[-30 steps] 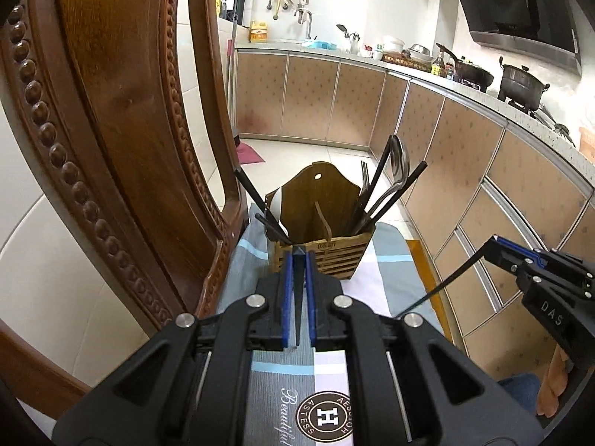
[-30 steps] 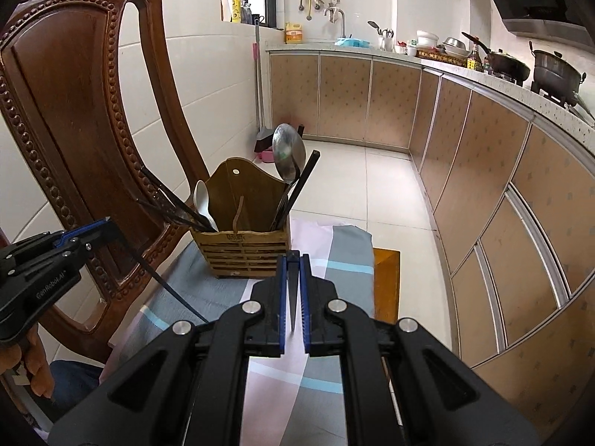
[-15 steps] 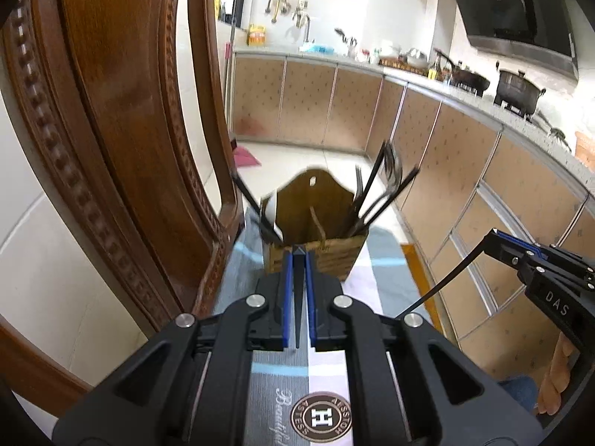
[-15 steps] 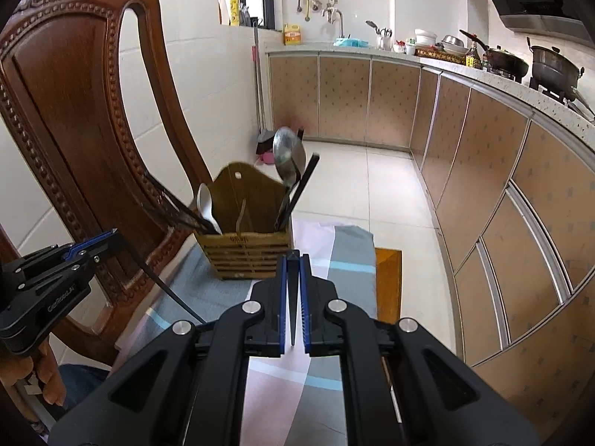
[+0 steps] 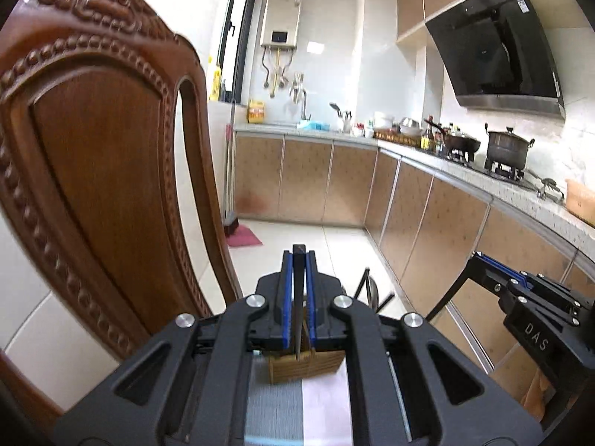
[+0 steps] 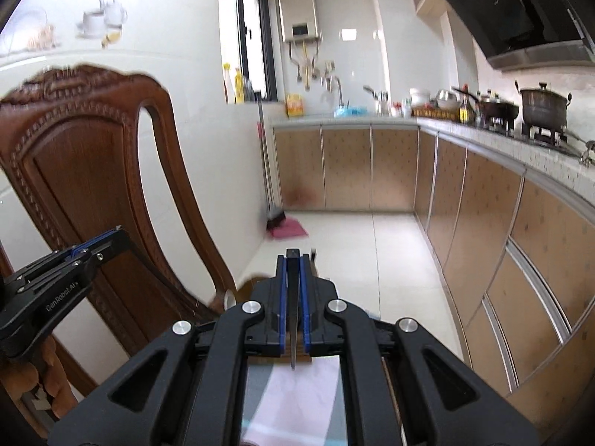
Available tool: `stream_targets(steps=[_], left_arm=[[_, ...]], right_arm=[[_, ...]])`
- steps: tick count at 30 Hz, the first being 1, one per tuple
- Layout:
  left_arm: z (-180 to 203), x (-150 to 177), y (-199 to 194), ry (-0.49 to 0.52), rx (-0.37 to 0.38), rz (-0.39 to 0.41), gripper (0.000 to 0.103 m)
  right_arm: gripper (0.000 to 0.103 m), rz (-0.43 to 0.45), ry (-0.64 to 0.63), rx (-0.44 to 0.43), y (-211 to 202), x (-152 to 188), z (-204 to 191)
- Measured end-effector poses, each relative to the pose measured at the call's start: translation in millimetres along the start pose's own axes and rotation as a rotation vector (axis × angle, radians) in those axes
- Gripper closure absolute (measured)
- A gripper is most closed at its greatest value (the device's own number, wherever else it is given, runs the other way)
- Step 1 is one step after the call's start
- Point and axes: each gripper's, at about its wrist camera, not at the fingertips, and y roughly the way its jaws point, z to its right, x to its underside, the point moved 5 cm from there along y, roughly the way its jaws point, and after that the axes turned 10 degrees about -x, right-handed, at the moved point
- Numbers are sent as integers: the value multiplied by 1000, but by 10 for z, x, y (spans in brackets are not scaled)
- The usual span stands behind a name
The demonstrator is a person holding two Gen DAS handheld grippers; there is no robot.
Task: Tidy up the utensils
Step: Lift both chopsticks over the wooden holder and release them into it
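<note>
My left gripper is shut on a black chopstick that runs down between its blue pads. My right gripper is shut on another black chopstick. The right gripper also shows at the right of the left wrist view, its chopstick slanting down-left. The left gripper also shows at the left of the right wrist view. The wooden utensil holder stands on a striped cloth, mostly hidden behind my left gripper's body; only its base and a few utensil tips show.
A carved wooden chair back rises close on the left. Kitchen cabinets and a counter with pots run along the right. A broom and pink mat lie on the tiled floor.
Both grippers have tilted upward and risen, so the utensil holder has dropped behind the gripper bodies. Both stay shut on their chopsticks.
</note>
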Motion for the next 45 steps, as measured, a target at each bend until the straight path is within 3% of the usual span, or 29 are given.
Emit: stream_targets(steps=[4,13,20,32,45], left_arm=[[58,-35,191,18,-4,-4,96],[-1,-53,700,-4,-9,-63,96],[-23,-210,912,-17,-5,-45,96],[25,213,1381,-9,-6,-128,96],[-54,524,1464,-2,-16,-189,96]], right_arm=[[96,20,-19,-7,153,-136,-68],[96,-24,-44,-1,739,-311,-106],[96,-17,-2,-3,1079,-457,1],[96,-81,26,-25,1678,36,158],[96,-136,29,-21,1674,453,274]])
